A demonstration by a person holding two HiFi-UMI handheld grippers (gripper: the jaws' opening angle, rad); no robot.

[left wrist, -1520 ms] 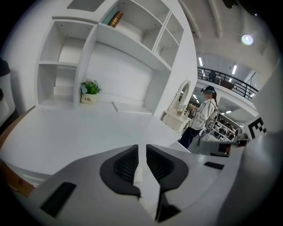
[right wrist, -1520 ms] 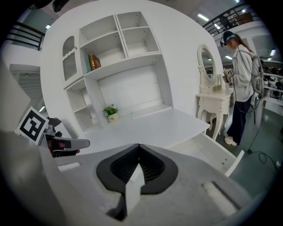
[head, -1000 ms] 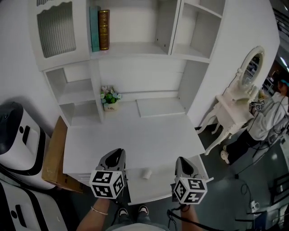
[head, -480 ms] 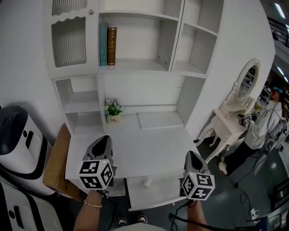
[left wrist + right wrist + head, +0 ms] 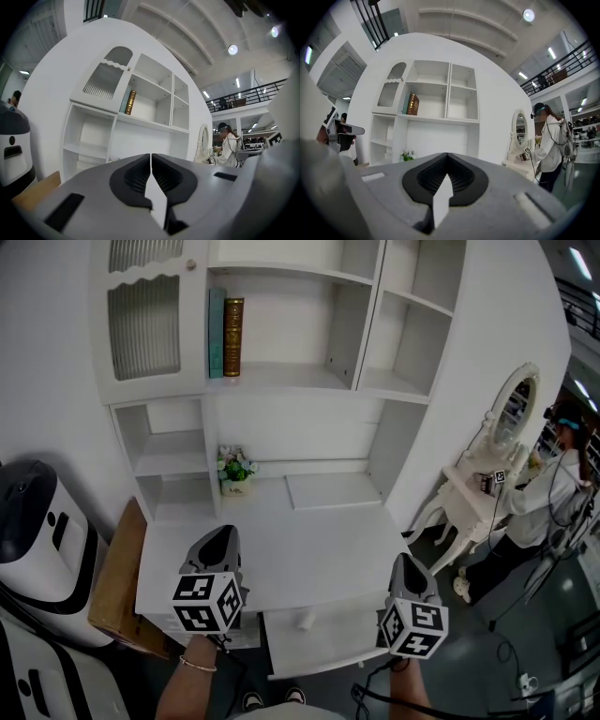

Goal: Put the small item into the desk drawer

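**K:** Fingers (image 5: 212, 547): what state? Start with head view.

**M:** Head view: left gripper (image 5: 223, 533) and right gripper (image 5: 405, 561) are both raised at the desk (image 5: 281, 540) front and pointing toward the hutch (image 5: 281, 409). Left sits over the front-left part, right by the front-right corner. The drawer (image 5: 328, 645) is pulled open below the front edge, between the two.

**K:** Item?

**M:** Item (image 5: 303, 619) is small and white. It lies in the drawer near the back, just under the desk edge, apart from both grippers.

**K:** Left gripper view?

**M:** Jaws clenched, pads meeting on a thin line, nothing between them. Hutch ahead, with books (image 5: 130, 102) on the upper shelf. A person (image 5: 229, 147) stands at the right beside a mirror (image 5: 204, 140).

**K:** Right gripper view?

**M:** Same: jaws together, pads meeting at the tip, nothing gripped. Hutch straight ahead, flowers (image 5: 407, 156) low on the left. Mirror and person are to the right.
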